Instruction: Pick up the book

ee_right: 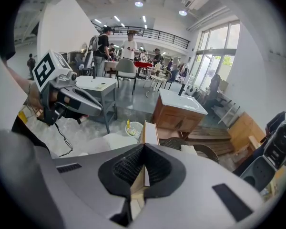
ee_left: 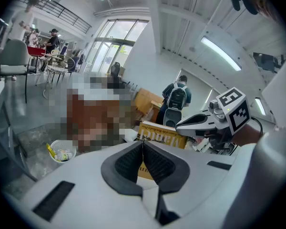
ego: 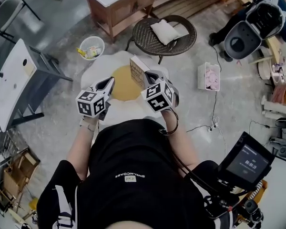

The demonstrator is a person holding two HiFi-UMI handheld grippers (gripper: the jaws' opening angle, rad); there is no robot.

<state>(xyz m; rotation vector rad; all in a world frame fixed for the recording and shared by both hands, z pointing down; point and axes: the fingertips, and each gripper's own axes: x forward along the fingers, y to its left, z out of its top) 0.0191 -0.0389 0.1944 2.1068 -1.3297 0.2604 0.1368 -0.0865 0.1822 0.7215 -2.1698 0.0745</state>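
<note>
One book — R gripper clamped on its edge, pickup looks done (L gripper jaws together, empty). Next: keep grip firm, book upright.

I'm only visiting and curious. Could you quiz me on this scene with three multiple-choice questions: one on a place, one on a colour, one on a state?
1. Where does the white cushion lie?
A. on the round wicker table
B. in the wastebasket
C. on the wooden cabinet

2. What colour is the book cover?
A. blue
B. yellow
C. green

3. What holds the book?
A. the left gripper
B. nothing, it lies flat
C. the right gripper, jaws shut on it

Answers:
1 A: the cushion rests on the wicker table.
2 B: the left gripper view shows a yellow cover.
3 C: the right gripper pinches the upright book; the left gripper is shut on nothing.
</note>
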